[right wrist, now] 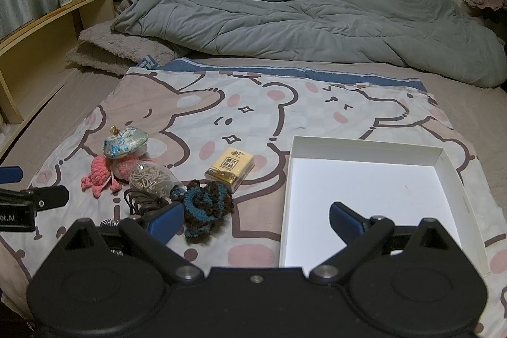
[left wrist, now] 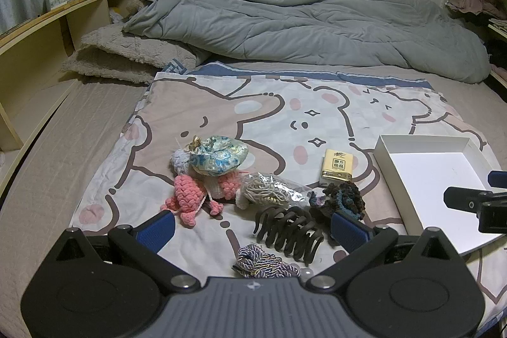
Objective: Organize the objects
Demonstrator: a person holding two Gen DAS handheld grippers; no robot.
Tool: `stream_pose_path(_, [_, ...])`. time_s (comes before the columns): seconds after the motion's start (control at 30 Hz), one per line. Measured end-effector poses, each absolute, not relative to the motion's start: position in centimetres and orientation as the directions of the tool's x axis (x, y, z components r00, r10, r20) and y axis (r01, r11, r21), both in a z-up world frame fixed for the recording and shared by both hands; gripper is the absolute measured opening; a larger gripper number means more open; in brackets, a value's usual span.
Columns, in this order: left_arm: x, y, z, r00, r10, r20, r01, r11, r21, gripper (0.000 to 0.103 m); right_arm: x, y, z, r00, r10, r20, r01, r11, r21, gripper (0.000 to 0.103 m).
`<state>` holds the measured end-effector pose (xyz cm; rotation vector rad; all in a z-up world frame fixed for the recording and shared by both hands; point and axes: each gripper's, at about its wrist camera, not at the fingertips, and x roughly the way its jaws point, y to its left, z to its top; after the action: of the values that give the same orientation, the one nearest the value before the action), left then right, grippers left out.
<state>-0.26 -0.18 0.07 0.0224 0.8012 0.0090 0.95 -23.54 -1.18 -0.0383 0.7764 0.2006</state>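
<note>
1. My left tongs (left wrist: 253, 227) are spread wide with nothing between the blue pads; they hang low over the cartoon-bear printed sheet (left wrist: 269, 116).
2. Between their fingers, just ahead, lies the dark brown plastic claw hair clip (left wrist: 286, 232). Nearer the body of the tongs sits a blue-and-white twisted cord bundle (left wrist: 264, 265).
3. Touching my left tongs' right-hand pad is the brown-and-teal crocheted scrunchie (left wrist: 343, 195). Further ahead is a clear bag of beige cord (left wrist: 269, 190), a pink crocheted octopus toy (left wrist: 187, 200) and a floral blue-green brocade pouch (left wrist: 218, 157) resting on top of the pile.
4. The yellow pocket tissue pack (left wrist: 337, 168) lies ahead and to the right of the left tongs, apart from the pile.
5. My right tongs (right wrist: 256, 220) are also spread, gripping nothing. Their right finger hangs over the shallow white cardboard box lid (right wrist: 364, 144); the left finger is beside the scrunchie (right wrist: 202, 205).
6. A rumpled grey quilt (right wrist: 301, 18) lies well beyond both tongs.
</note>
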Motion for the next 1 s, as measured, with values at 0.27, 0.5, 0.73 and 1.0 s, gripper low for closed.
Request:
stream_pose_path(0.27, [-0.31,-0.55,0.10,0.695,0.015,-0.718,0.001,1.000,0.022,0.103,0.87,-23.90,-1.23,0.694,0.165,-0.700,-0.191,0.981,0.041,0.099])
stream_pose_path(0.5, [-0.13,-0.55,0.09,0.695,0.015,-0.718,0.001,1.000,0.021,0.103,0.89,-23.88,-1.23,0.694,0.165,-0.701,-0.192,0.981,0.041,0.099])
stream_pose_path(0.73, [-0.07,-0.61,0.08,0.695,0.013,-0.719,0.002,1.000,0.020,0.103,0.90,-23.86,-1.22,0.694,0.164,-0.702,-0.191,0.981,0.040,0.099])
stream_pose_path(1.0, [-0.06,-0.65,0.07,0.695,0.012,-0.719,0.003,1.000,0.019,0.103,1.01,-24.04,-1.43,0.693,0.159,-0.703,-0.190,0.981,0.034,0.099])
